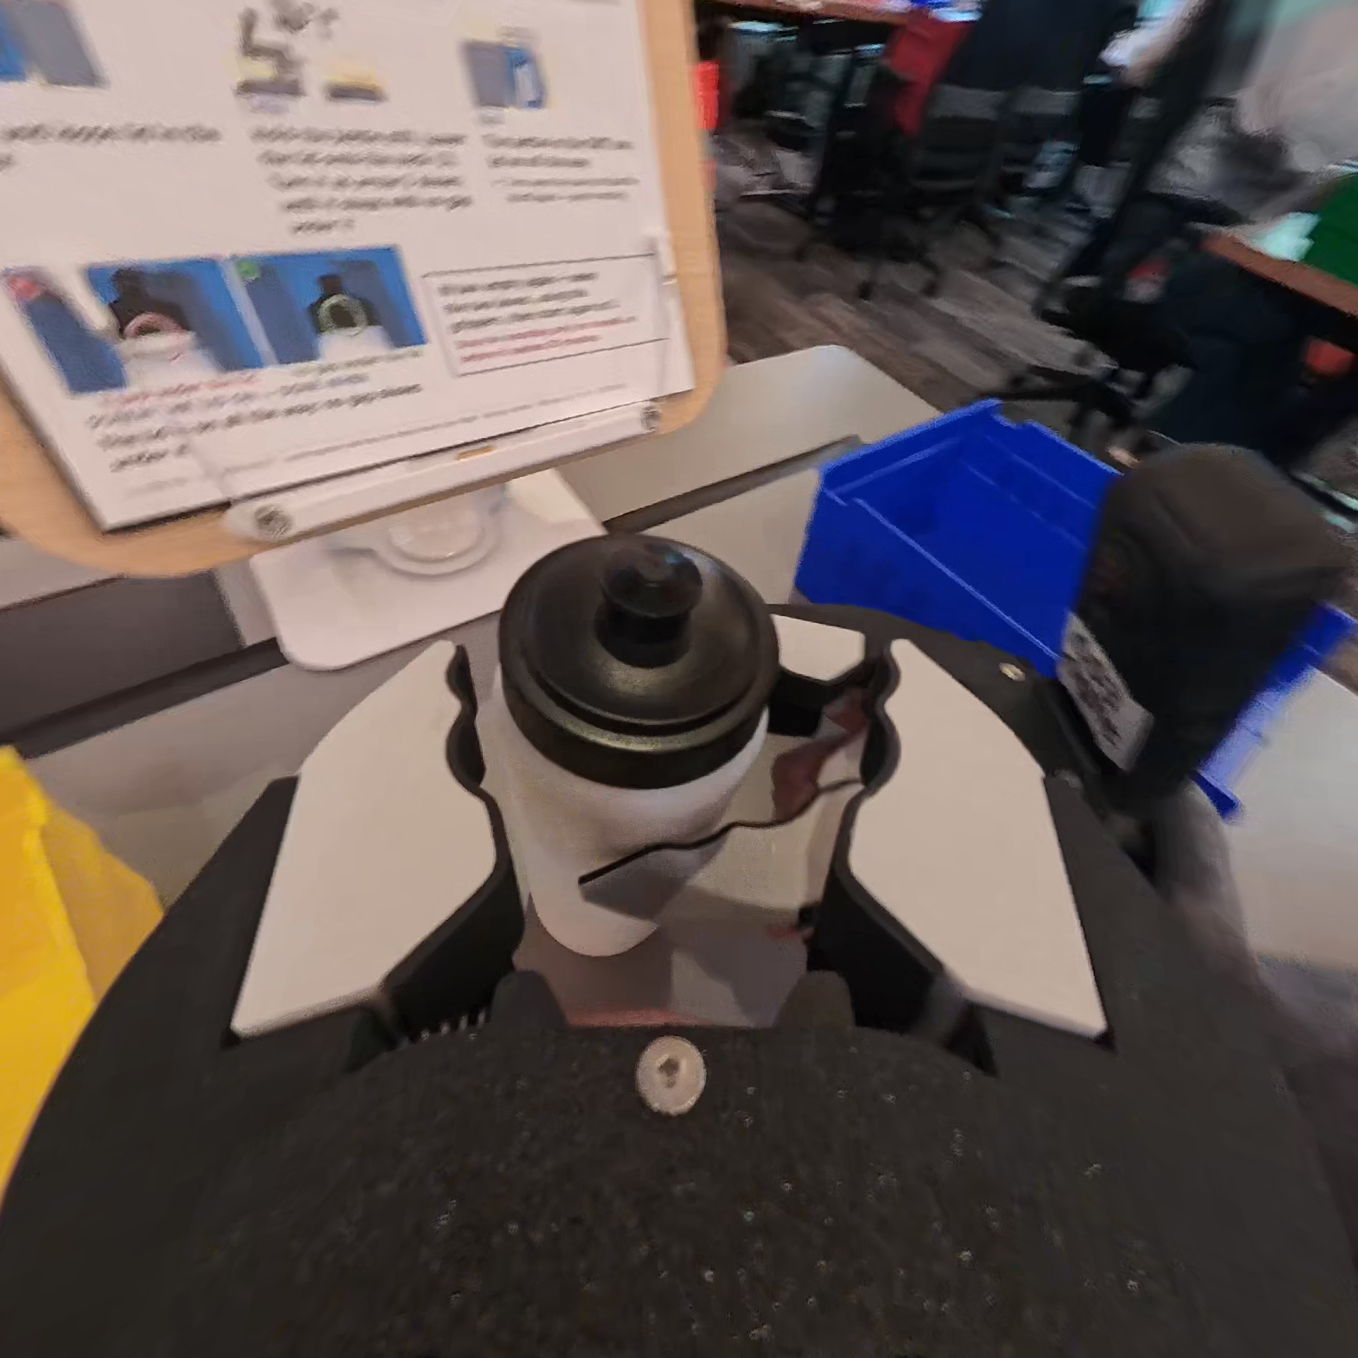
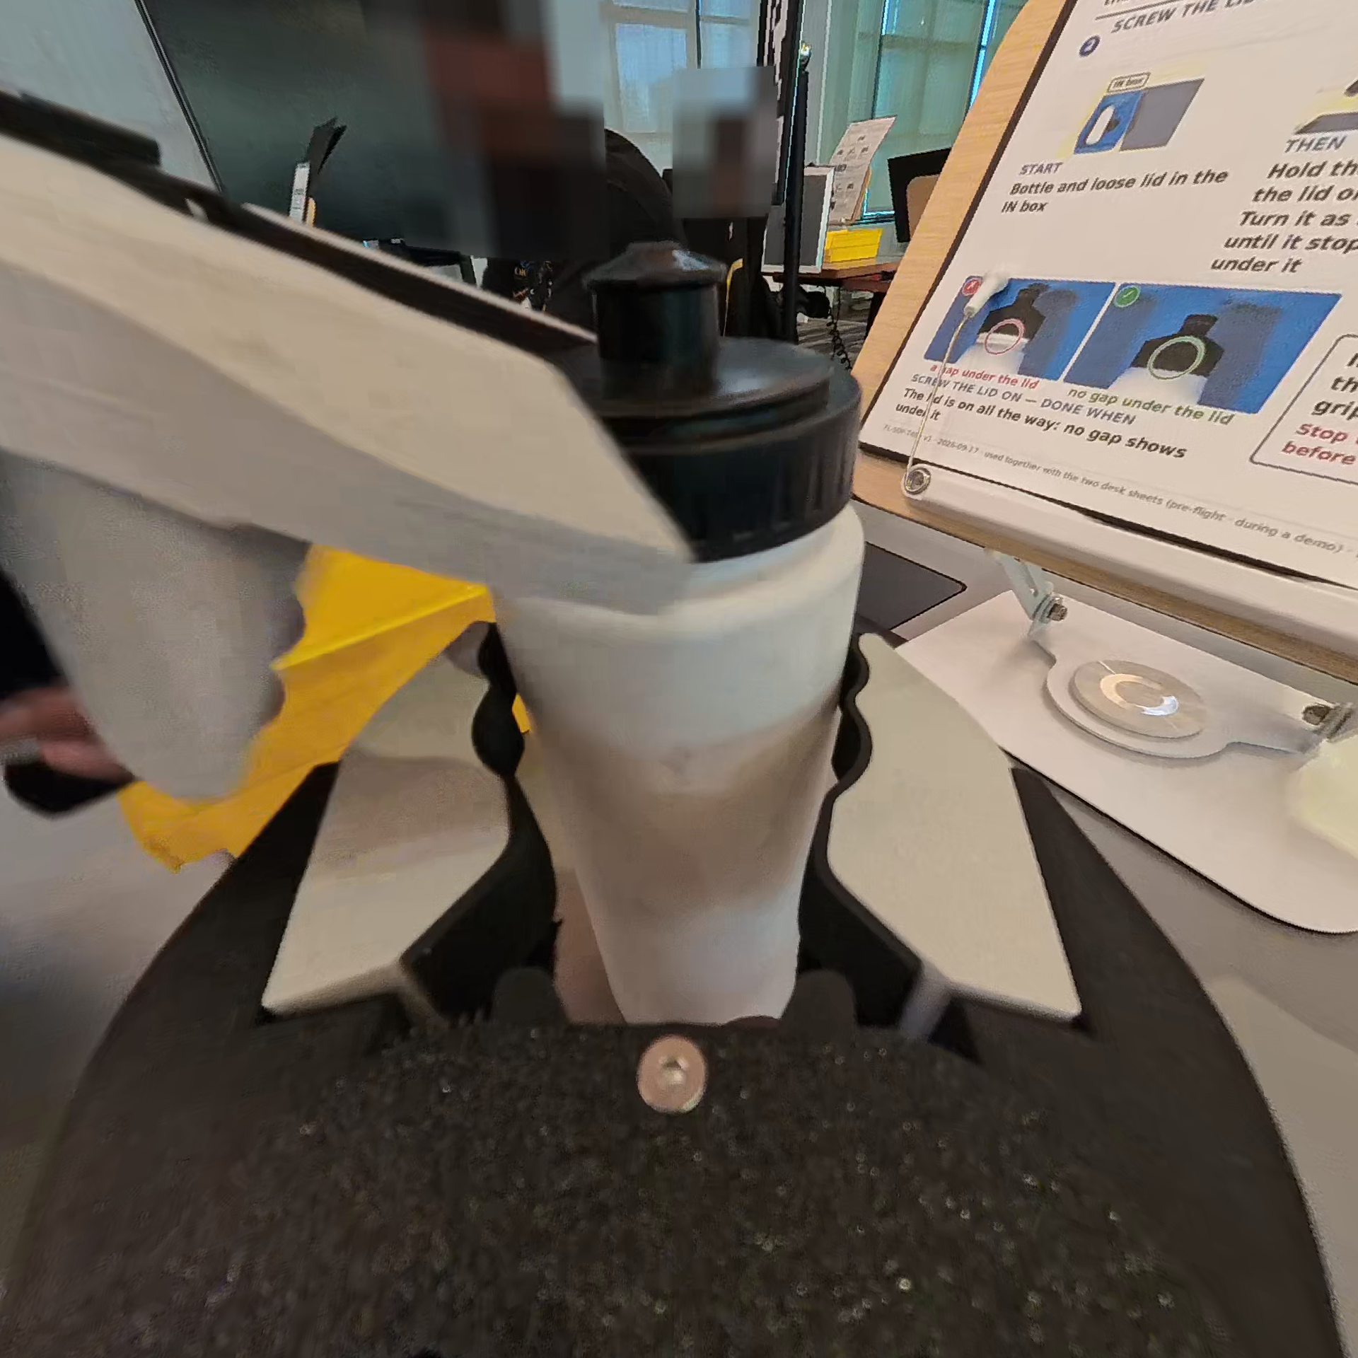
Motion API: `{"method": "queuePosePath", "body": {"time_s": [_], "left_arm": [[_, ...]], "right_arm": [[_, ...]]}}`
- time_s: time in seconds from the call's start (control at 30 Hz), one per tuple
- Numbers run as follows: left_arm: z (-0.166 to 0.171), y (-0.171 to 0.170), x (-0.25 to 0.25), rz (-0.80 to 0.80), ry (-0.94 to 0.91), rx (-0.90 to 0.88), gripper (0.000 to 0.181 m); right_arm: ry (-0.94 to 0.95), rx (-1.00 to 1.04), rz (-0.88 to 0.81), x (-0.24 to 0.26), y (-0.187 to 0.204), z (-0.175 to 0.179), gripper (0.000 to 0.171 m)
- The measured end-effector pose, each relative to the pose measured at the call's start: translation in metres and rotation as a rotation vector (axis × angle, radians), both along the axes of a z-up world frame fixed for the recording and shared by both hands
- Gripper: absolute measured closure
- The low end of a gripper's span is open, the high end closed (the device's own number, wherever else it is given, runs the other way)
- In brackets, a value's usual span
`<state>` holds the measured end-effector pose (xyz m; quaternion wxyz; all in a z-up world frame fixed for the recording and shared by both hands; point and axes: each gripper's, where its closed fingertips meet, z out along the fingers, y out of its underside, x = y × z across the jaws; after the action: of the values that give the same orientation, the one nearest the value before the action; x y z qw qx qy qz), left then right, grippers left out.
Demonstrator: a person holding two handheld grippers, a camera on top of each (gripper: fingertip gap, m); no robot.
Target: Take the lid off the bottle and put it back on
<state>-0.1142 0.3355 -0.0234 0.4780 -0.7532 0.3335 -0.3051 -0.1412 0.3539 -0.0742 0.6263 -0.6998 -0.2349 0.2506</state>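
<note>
Found bottle [image 2: 676,771] upright above the desk [image 1: 771,411], long axis vertical, spout pointing straight up. Cannot tell whether its base touches the desk. Noted black lid [image 1: 632,683] seated on the neck, skirt meeting the white shoulder on the visible side.

Checked clearance. Logged blue bin [image 1: 955,529] to the right, toward the far edge of the desk, open side up. Logged yellow bin [image 2: 382,624] close on the left. Recorded instruction board [image 1: 367,220] on a white base [image 1: 411,588] just behind the bottle, leaning out over it. Saw bare desk only in a narrow strip between base and bins, and open room mainly straight above the lid.

Inspected right gripper [image 2: 676,650]: held level, approaching from the near side, both fingers pressed against the white body below the shoulder, clamping the bottle.

Inspected left gripper [image 1: 672,661]: held higher, angled down on the lid from above. Found fingers spread to either side of the lid, one finger [image 2: 294,441] against the skirt, the other standing off with a clear gap; not clamped.
</note>
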Motion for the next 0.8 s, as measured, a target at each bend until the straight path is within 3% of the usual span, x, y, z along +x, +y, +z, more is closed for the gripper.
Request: {"method": "queuePosePath", "body": {"time_s": [0.13,0.27,0.5,0.67,0.8], "left_arm": [[0.029,-0.018,-0.021,-0.353,-0.017,0.041,0.079],[0.032,-0.039,-0.038,-0.767,0.003,-0.074,0.081],[0.015,-0.018,-0.013,-0.989,0.053,-0.030,0.089],[-0.009,-0.008,-0.003,-1.082,0.188,-0.045,0.077],[-0.006,-0.017,0.000,-1.170,0.103,-0.083,0.104]], "right_arm": [[0.009,0.001,0.040,0.000,-0.002,0.000,0.087],[0.020,0.010,0.120,-0.004,-0.008,0.001,0.086],[0.006,0.006,0.127,-0.006,-0.007,0.000,0.087],[0.000,0.000,0.123,-0.006,-0.007,0.000,0.087],[-0.001,0.000,0.120,-0.007,-0.007,0.000,0.087]]}}
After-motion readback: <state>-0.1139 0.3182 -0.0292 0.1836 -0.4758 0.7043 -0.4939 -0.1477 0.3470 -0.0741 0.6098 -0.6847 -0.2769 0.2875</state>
